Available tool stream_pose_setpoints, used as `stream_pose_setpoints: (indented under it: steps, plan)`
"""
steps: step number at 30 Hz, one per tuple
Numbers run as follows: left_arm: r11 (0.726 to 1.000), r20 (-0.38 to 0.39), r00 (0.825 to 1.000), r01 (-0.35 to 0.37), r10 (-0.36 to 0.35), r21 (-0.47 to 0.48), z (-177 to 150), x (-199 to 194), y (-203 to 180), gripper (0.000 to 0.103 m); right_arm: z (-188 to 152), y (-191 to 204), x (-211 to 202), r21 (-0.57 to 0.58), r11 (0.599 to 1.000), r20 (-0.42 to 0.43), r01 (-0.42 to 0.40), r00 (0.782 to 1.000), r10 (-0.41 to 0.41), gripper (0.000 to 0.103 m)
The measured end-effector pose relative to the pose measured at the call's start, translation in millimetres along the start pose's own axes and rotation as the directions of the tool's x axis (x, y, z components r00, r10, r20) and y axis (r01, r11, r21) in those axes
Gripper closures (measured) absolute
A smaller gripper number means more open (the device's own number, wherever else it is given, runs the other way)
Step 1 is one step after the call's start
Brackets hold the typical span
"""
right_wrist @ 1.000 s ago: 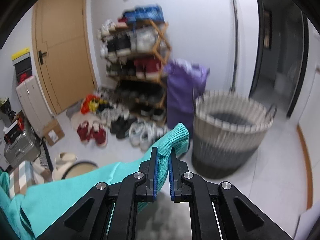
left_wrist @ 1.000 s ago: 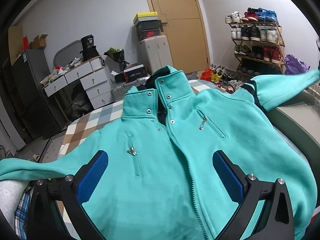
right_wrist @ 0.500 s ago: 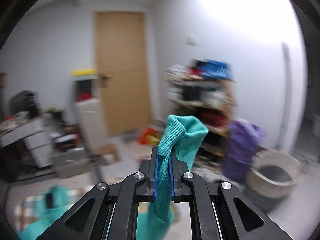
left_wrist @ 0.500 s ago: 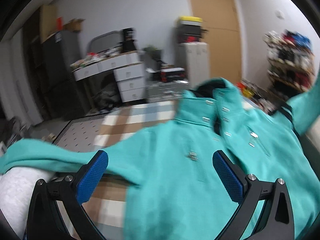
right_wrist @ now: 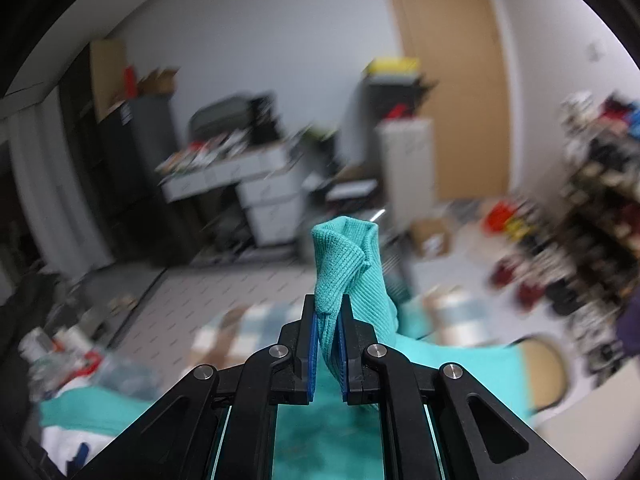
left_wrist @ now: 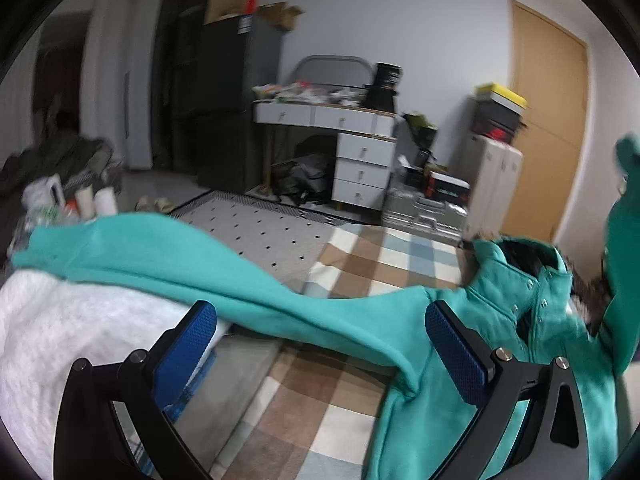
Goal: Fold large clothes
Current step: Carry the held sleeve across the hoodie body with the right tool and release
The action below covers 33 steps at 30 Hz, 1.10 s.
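Note:
A teal snap-front jacket (left_wrist: 500,344) lies front up on a checked cover (left_wrist: 352,400). Its left sleeve (left_wrist: 168,256) stretches out to the left over a white fluffy cloth (left_wrist: 60,340). My left gripper (left_wrist: 320,332) is open and empty, hovering above that sleeve near the shoulder. My right gripper (right_wrist: 328,320) is shut on the ribbed cuff (right_wrist: 344,256) of the other sleeve and holds it up above the jacket body (right_wrist: 320,432). That raised sleeve also shows at the right edge of the left wrist view (left_wrist: 624,240).
A white drawer desk (left_wrist: 352,148) with clutter, a dark cabinet (left_wrist: 236,100), a silver case (left_wrist: 424,208) and a wooden door (left_wrist: 544,120) stand behind. Bottles and rolls (left_wrist: 72,200) sit at the left. A shoe rack (right_wrist: 592,200) is at the right.
My left gripper has swung left from the jacket's chest to its left sleeve. My right gripper has carried the cuff up and leftward, over the jacket.

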<state>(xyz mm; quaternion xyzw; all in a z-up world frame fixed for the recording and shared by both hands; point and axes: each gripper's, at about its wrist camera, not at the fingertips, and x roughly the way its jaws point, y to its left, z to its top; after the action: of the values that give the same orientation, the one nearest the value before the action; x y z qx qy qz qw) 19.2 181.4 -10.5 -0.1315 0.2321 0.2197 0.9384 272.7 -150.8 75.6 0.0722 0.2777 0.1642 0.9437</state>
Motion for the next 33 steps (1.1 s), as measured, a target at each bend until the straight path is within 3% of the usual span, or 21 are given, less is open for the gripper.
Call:
stream_pose_setpoints:
  steps: [4,6,10,12,16,18,19,22,25,27,29,30,31,33]
  plan:
    - [0.999,0.02,1.0,-0.014,0.015,-0.034,2.6,0.1,8.8,0.001,-63.5,44.8,76.2,0.032,0.993,-0.129,-0.11,0.985,0.113,0.095]
    - [0.999,0.036,0.999,-0.023,0.025,-0.045,4.0,0.1,12.6,0.001,-103.5,64.8,119.6,0.04,0.988,-0.215,-0.15,0.964,0.155,0.095]
    - [0.997,0.051,0.999,-0.014,0.018,-0.074,5.9,-1.3,24.3,0.001,-187.8,97.9,195.9,0.049,0.987,-0.374,-0.156,0.913,0.163,0.095]
    - [0.997,0.053,0.999,-0.009,0.013,-0.071,6.4,0.0,25.1,0.001,-217.0,110.4,222.0,-0.002,0.989,-0.423,-0.151,0.896,0.136,0.095]
    - [0.999,0.051,0.999,0.009,-0.006,-0.053,7.1,2.4,22.6,0.001,-247.6,125.0,222.5,-0.085,0.984,-0.439,-0.157,0.893,0.104,0.091]
    - [0.999,0.052,0.999,0.015,-0.013,-0.047,7.1,2.5,23.1,0.001,-252.8,130.2,217.4,-0.102,0.972,-0.444,-0.212,0.884,0.146,0.082]
    - [0.999,0.052,0.999,0.017,-0.015,-0.046,6.9,2.8,22.5,0.001,-250.6,133.7,216.2,-0.102,0.964,-0.458,-0.247,0.871,0.175,0.068]
    - [0.999,0.05,0.998,0.027,-0.025,-0.044,4.0,-0.1,24.9,0.001,-241.1,127.9,200.4,-0.066,0.935,-0.49,-0.347,0.828,0.273,0.041]
    - [0.999,0.044,0.999,0.031,-0.029,-0.039,3.0,-0.2,25.1,0.001,-217.9,92.8,167.0,-0.012,0.929,-0.441,-0.369,0.836,0.326,0.04]
    - [0.999,0.032,0.999,0.038,-0.037,-0.035,2.0,1.0,21.9,0.001,-200.4,55.9,149.8,-0.002,0.95,-0.397,-0.313,0.872,0.287,0.034]
    - [0.998,0.016,0.999,0.049,-0.048,-0.032,0.5,2.8,17.5,0.001,-182.0,8.8,139.0,-0.027,0.988,-0.357,-0.152,0.925,0.133,0.031]
    - [0.998,0.012,0.999,0.05,-0.049,-0.025,-0.4,3.5,13.4,0.001,-173.1,-17.7,136.2,-0.042,0.998,-0.342,-0.052,0.939,0.034,0.031]
    - [0.999,0.01,0.999,0.05,-0.05,-0.016,-1.5,3.2,9.4,0.001,-166.4,-43.3,136.0,-0.061,0.997,-0.34,0.048,0.938,-0.066,0.031]
    - [0.998,0.005,0.998,0.056,-0.056,0.013,-4.4,2.5,-1.3,0.001,-155.7,-97.5,141.2,-0.138,0.957,-0.346,0.255,0.893,-0.288,0.033]
